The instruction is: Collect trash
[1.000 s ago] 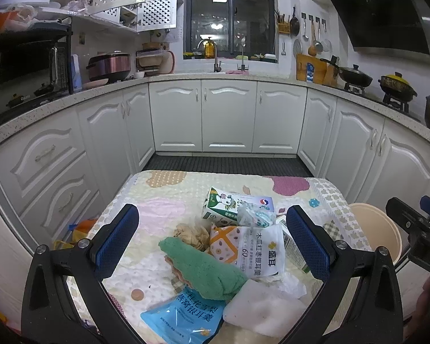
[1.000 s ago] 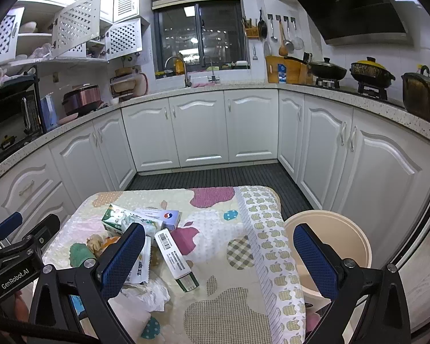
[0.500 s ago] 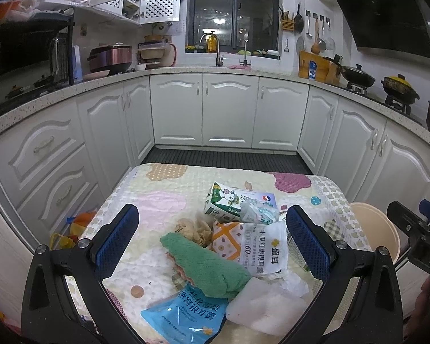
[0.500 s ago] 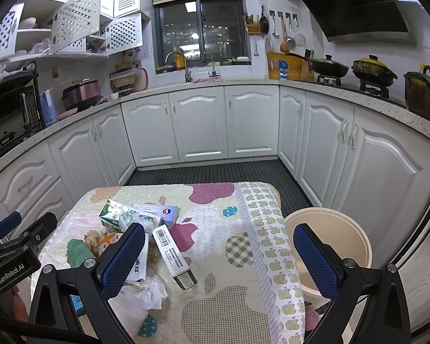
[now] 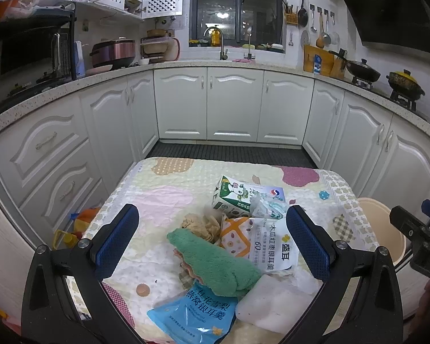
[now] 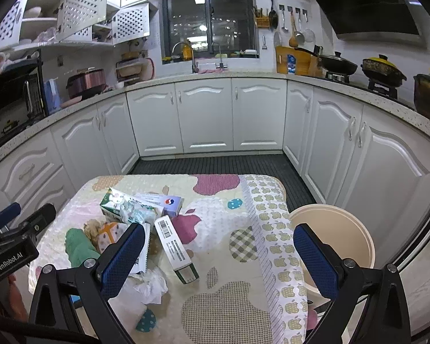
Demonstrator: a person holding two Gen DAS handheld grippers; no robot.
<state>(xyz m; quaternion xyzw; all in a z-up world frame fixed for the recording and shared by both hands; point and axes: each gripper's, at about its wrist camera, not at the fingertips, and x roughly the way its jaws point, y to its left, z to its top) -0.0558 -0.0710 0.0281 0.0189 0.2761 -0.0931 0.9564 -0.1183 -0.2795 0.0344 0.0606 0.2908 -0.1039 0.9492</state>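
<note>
Left gripper fingers wide apart over the trash pile at lower centre, green cloth between them, right gripper fingers apart, empty, beige bin lower right beside the bench

A home kitchen: white cabinets run in a U under a speckled worktop, with a sink tap below a dark window. A hood hangs over a stove carrying a pan and a yellow-lidded pot. Utensils hang on the wall, a rice cooker and a microwave sit on the left, under open lattice cupboards
</note>
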